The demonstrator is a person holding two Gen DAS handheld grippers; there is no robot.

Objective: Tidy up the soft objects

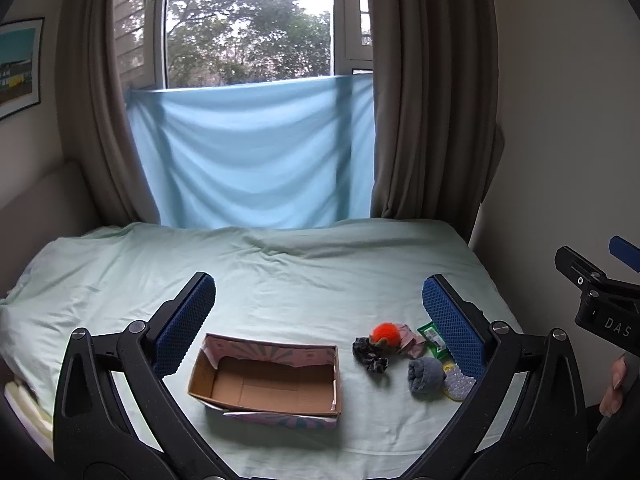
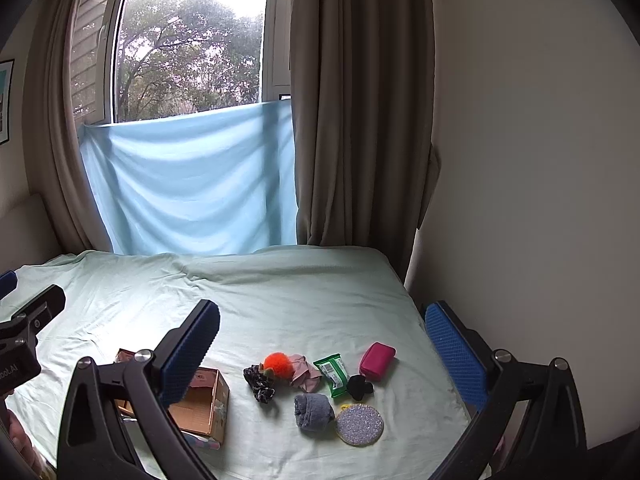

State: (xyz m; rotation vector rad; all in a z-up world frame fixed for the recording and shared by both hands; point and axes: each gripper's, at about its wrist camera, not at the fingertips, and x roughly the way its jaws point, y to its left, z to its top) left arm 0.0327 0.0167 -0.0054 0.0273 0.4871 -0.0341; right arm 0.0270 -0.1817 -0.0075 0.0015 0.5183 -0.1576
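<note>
An empty open cardboard box (image 1: pixel 268 380) sits on the pale green bed; it also shows in the right wrist view (image 2: pixel 200 408). Right of it lie an orange pom-pom (image 2: pixel 278 363), a dark scrunchie (image 2: pixel 260 384), a pink cloth (image 2: pixel 305 372), a rolled grey sock (image 2: pixel 313 411), a green wipes packet (image 2: pixel 332 372), a black clip (image 2: pixel 359 386), a magenta pouch (image 2: pixel 377 361) and a glittery round disc (image 2: pixel 359 424). My left gripper (image 1: pixel 318 324) is open, above the box. My right gripper (image 2: pixel 322 352) is open, above the pile.
The bed sheet (image 1: pixel 300 272) is wrinkled. A blue cloth (image 1: pixel 252 152) hangs below the window, with brown curtains at both sides. A wall runs along the bed's right edge (image 2: pixel 520 200). The right gripper's body (image 1: pixel 600 300) shows in the left wrist view.
</note>
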